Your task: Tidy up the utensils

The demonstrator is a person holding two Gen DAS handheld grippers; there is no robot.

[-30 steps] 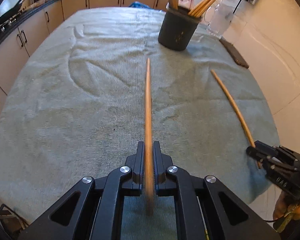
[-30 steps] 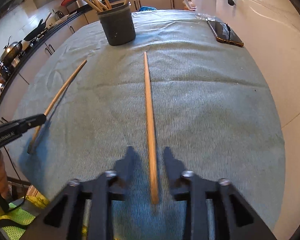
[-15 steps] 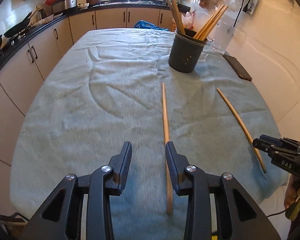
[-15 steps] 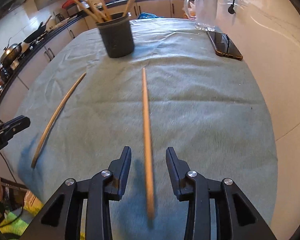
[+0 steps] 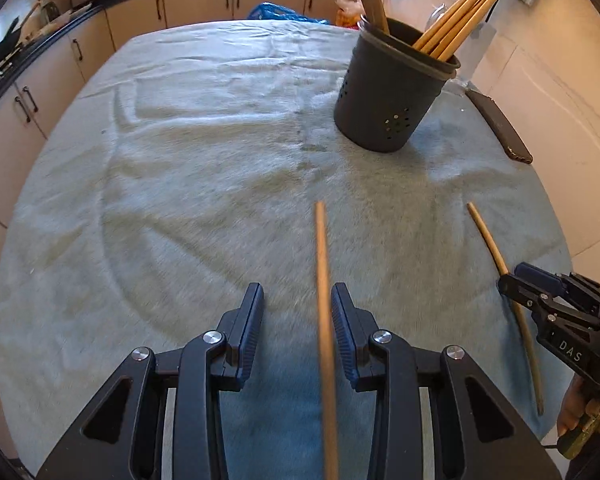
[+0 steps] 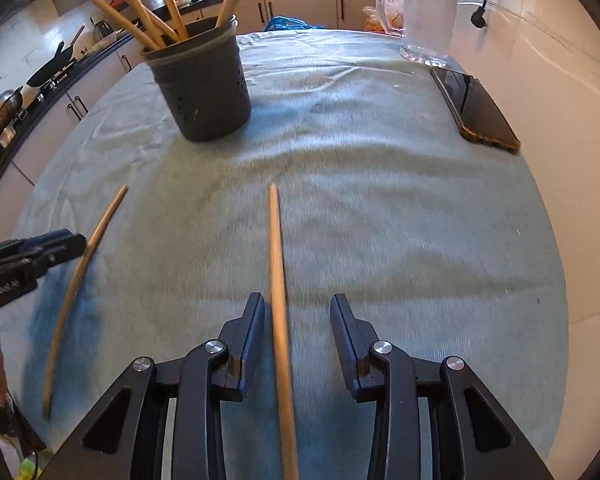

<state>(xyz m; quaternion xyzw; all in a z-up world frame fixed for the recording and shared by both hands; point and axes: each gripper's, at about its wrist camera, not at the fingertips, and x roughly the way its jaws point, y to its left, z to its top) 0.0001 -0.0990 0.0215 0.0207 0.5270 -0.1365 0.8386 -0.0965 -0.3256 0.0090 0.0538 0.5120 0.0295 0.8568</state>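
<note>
Two wooden sticks lie on a green towel. In the left wrist view one stick [image 5: 325, 320] runs between the open fingers of my left gripper [image 5: 297, 328], close to the right finger. The other stick [image 5: 500, 280] lies to the right, under my right gripper [image 5: 540, 304]. In the right wrist view a stick [image 6: 280, 312] lies between the open fingers of my right gripper [image 6: 297, 332]; the second stick [image 6: 76, 280] lies left, by my left gripper [image 6: 40, 256]. A dark perforated holder [image 5: 392, 100] [image 6: 200, 84] holds several wooden sticks at the far side.
A dark phone [image 6: 476, 108] [image 5: 500, 124] lies near the towel's right edge. A glass jug [image 6: 428, 16] stands at the far right. The green towel [image 5: 180, 160] covers the table. Kitchen cabinets and a stove run along the left and back.
My left gripper was shut on its stick and has opened; the stick now lies loose between its fingers. Both grippers moved forward toward the holder, which looks larger.
</note>
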